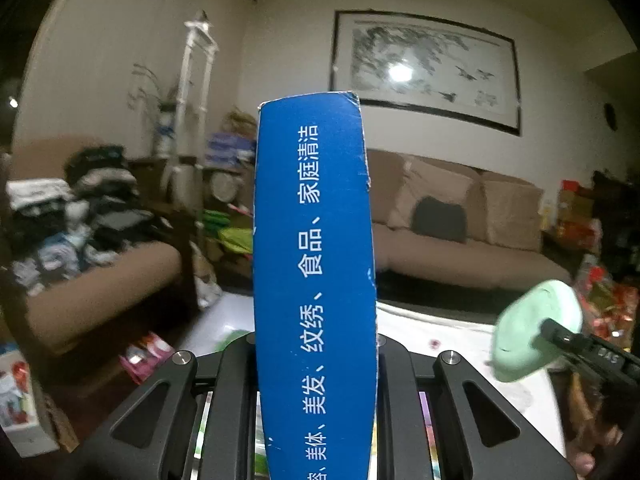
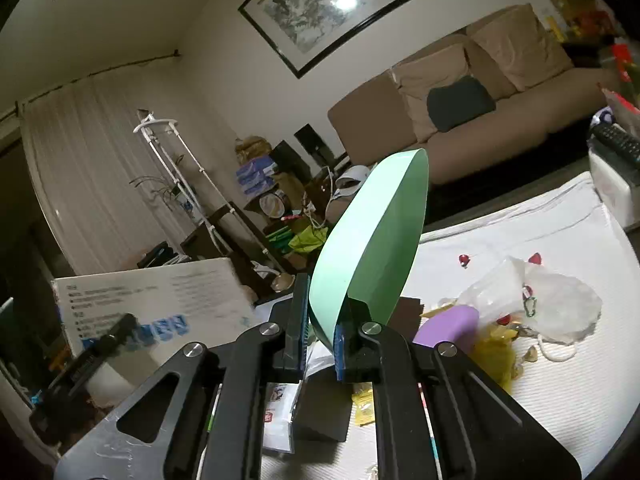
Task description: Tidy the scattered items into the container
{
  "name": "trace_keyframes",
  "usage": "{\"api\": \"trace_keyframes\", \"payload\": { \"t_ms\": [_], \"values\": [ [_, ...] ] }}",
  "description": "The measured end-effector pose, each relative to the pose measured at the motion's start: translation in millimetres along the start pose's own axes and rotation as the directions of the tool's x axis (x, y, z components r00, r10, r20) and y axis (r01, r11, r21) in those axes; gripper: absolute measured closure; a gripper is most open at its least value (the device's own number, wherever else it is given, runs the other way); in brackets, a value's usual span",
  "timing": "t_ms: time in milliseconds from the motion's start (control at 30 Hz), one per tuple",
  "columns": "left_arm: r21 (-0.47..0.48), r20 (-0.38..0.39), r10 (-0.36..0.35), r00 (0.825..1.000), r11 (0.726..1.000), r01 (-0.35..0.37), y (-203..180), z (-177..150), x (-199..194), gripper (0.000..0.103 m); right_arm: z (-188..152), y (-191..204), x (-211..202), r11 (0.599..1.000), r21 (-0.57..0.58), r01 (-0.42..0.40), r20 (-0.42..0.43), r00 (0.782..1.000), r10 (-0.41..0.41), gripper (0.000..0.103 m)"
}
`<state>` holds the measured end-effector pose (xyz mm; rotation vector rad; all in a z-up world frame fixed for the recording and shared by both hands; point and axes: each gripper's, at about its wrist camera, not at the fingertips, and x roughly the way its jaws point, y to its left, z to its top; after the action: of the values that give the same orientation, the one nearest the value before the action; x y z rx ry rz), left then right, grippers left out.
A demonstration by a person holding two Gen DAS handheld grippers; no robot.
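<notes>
I had my left gripper [image 1: 316, 364] squeezed on a tall blue box [image 1: 314, 280], which stood straight up between its jaws, high over the white table cloth [image 1: 448, 344]. My right gripper [image 2: 322, 344] pinched the rim of a light green bowl [image 2: 372, 248], tipped on its side above the table. A purple case [image 2: 448, 324] and a clear plastic bag [image 2: 532, 300] lay on the cloth below it.

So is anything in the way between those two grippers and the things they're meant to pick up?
No. Both already grip their items: the left gripper is clamped on a blue box, the right gripper on the rim of a green bowl. Both are lifted over the white-covered table. Which container they go into isn't clear.
</notes>
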<state>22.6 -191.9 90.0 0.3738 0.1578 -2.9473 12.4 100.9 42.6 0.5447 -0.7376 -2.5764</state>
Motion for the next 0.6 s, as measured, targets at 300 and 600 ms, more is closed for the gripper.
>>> {"api": "trace_keyframes", "payload": {
  "t_ms": [300, 600],
  "values": [
    [-0.073, -0.014, 0.06, 0.998, 0.995, -0.061, 51, 9, 0, 0.087, -7, 7, 16, 0.998, 0.03, -0.054, -0.032, 0.998, 0.055, 0.093],
    [0.004, -0.151, 0.081, 0.985, 0.997, -0.082, 43, -3, 51, 0.086, -25, 21, 42, 0.995, 0.041, -0.091, -0.08, 0.992, 0.094, 0.093]
  ]
}}
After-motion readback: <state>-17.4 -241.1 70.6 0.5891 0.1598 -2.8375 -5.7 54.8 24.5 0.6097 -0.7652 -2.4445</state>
